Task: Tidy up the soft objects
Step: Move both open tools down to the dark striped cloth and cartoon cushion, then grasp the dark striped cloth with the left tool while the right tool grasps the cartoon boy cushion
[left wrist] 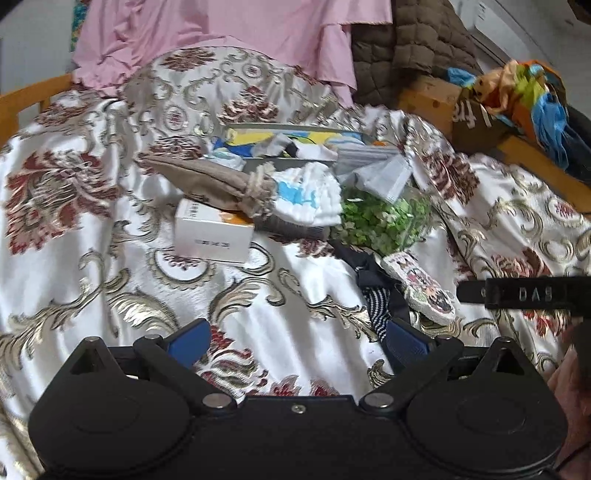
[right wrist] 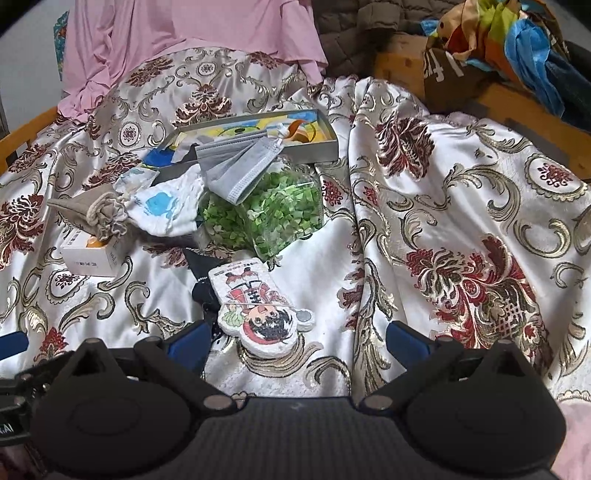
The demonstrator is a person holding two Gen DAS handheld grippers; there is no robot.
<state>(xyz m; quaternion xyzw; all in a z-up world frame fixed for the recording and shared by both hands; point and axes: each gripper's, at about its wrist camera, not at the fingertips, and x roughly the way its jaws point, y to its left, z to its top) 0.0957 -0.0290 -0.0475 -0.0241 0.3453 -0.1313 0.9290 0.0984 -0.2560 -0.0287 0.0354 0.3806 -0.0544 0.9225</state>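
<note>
A heap of soft things lies on the patterned satin bedspread: a beige drawstring pouch, a white and blue cloth, a grey face mask, a clear bag of green bits, dark striped socks and a cartoon-printed flat pad. A shallow grey tray with a colourful bottom sits behind them. My left gripper stands open near the socks, holding nothing. Open too, my right gripper hovers just in front of the cartoon pad, apart from it.
A small white box lies under the pouch. Pink fabric and a brown quilted jacket pile up at the back. A wooden bed frame carries colourful bags at the right. The other gripper's black body shows at right.
</note>
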